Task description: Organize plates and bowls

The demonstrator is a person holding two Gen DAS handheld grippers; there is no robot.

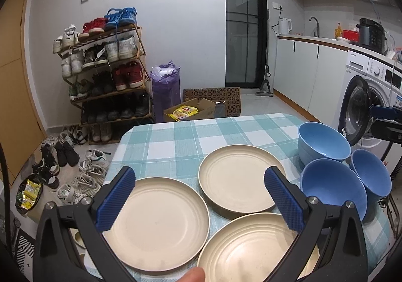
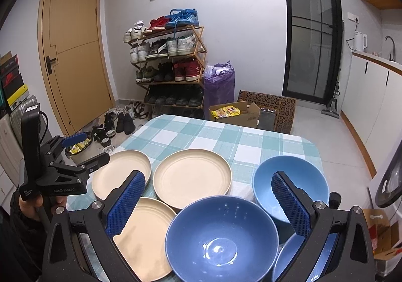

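With both claws held apart and empty, my right gripper (image 2: 208, 209) hangs directly over the dark blue bowl (image 2: 221, 239), while my left gripper (image 1: 201, 196) faces the cream plates (image 1: 158, 221) beside it.

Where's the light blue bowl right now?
The light blue bowl sits at the table's right edge, farthest back of the three bowls, behind the darker blue bowl and right of the far cream plate; the left wrist view shows it too.

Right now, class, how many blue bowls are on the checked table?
3. A pale blue bowl farthest back, a darker bowl in front of it, and a third bowl at the table's right edge. None seems hidden.
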